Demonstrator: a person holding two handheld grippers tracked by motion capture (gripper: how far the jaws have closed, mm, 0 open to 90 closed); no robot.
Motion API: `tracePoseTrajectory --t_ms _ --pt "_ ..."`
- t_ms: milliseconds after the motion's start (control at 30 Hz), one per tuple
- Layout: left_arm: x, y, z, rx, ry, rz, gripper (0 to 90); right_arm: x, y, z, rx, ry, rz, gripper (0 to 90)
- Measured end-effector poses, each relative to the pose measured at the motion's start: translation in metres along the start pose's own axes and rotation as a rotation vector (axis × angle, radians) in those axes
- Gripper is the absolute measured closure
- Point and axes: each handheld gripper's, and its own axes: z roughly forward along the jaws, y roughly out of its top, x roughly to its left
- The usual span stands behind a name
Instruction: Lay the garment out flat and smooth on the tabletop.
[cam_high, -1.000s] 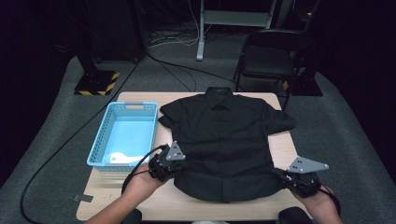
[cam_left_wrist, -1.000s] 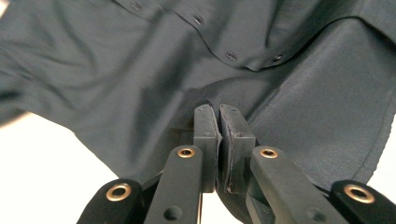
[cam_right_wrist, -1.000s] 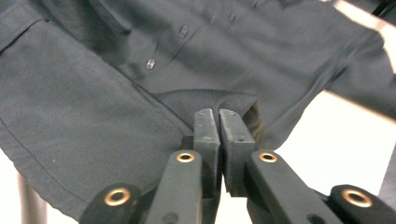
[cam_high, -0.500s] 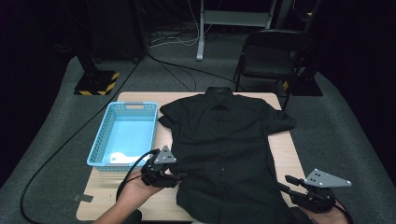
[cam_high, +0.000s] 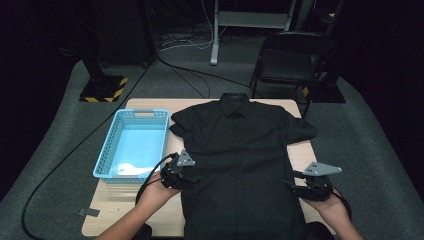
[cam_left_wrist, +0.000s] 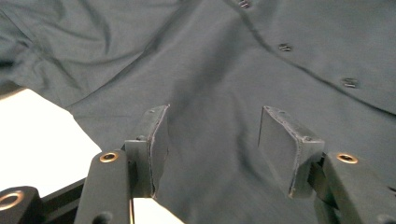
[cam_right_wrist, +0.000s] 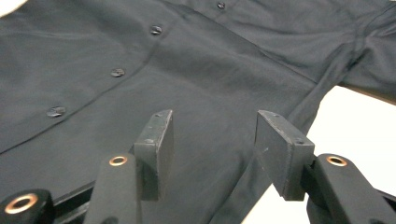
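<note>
Nearest the person, the left tool (cam_high: 186, 181) rests at the left side seam of the black short-sleeved button-front cotton shirt (cam_high: 240, 155), and the right tool (cam_high: 295, 186) sits at the right side seam, roughly level with it. Both stand wide. In the left gripper view the two pads (cam_left_wrist: 154, 140) straddle dark cloth with the pale wooden tabletop (cam_left_wrist: 42, 135) showing just beside the shirt's edge. In the right gripper view the fingers (cam_right_wrist: 282, 149) frame the seam fold in the same way, with bare tabletop off to the side. Neither has cloth pinched yet, as far as the pictures show.

The step in hand looks like a two-sided grab of the shirt's edges, probably to fold it. To do it well, each tool should come down so that the lower jaw slides under the seam and the upper one lands on top, catching both layers rather than only the front panel. The grips should match in height along the shirt so that the fold line runs straight. Close firmly before lifting, and keep clear of the button placket (cam_right_wrist: 116, 72), which could skew the cloth if dragged.

Farther off, the shirt lies flat and face up, its collar (cam_high: 235, 100) pointing away from the person and its sleeves spread. The light blue slotted plastic basket (cam_high: 112, 150) stands just left of the shirt, near the left sleeve, clear of the working area.
</note>
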Motion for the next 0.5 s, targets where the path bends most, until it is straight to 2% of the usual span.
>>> tracePoseTrajectory --t_ms 133,233,267,300,367,500 --pt "0.016 0.004 0.037 0.042 0.012 -0.026 41.8 -0.019 0.003 0.034 0.028 -0.007 0.030 46.6" --pt "0.027 0.007 0.056 0.062 0.046 -0.027 42.0 -0.030 0.006 0.055 0.041 -0.022 0.045 46.9" --pt "0.030 0.008 0.059 0.066 0.057 -0.025 42.0 -0.033 0.007 0.063 0.048 -0.030 0.037 47.3" --pt "0.035 0.009 0.063 0.070 0.071 -0.041 41.9 -0.034 0.007 0.067 0.055 -0.035 0.029 47.4" --pt "0.040 0.008 0.068 0.061 0.072 -0.070 41.7 -0.037 0.007 0.078 0.078 -0.049 0.018 47.4" --pt "0.044 0.007 0.077 0.073 0.092 -0.073 41.1 -0.041 0.006 0.089 0.091 -0.079 0.019 46.2"
